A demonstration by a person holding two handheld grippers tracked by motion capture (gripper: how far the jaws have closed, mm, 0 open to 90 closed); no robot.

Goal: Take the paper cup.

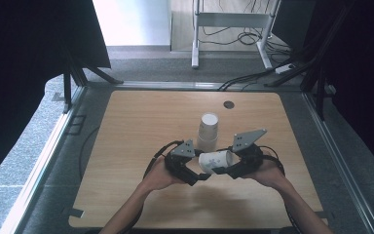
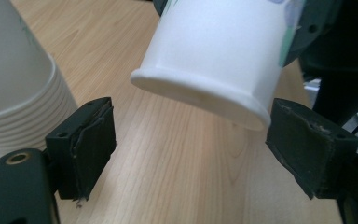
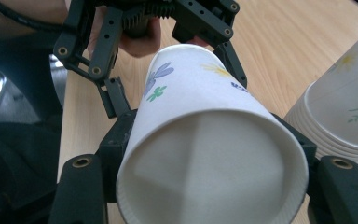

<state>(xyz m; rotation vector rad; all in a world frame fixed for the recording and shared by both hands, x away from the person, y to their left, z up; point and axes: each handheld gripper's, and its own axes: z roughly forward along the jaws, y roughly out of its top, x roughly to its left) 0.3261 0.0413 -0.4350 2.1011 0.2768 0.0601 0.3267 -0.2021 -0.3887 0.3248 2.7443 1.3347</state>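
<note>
A white paper cup [image 1: 215, 160] with flower prints lies on its side in the air, above the wooden table [image 1: 136, 122]. My right gripper [image 1: 224, 170] is shut on it near its mouth. In the right gripper view the open mouth of the cup [image 3: 209, 177] faces the camera between the two jaws of my right gripper [image 3: 209, 140]. My left gripper [image 1: 200, 175] is open at the cup's base end. In the left gripper view its pads [image 2: 91, 140] stand apart on either side of the cup [image 2: 214, 56] and do not touch it. A stack of paper cups [image 1: 208, 131] stands upright just behind.
The stack of cups [image 2: 14, 93] [image 3: 345, 116] is close to both grippers. A dark round grommet [image 1: 229, 104] sits near the table's far edge. Beyond the table are desk legs [image 1: 195, 34] and floor cables [image 1: 253, 75]. Dark screens flank both sides.
</note>
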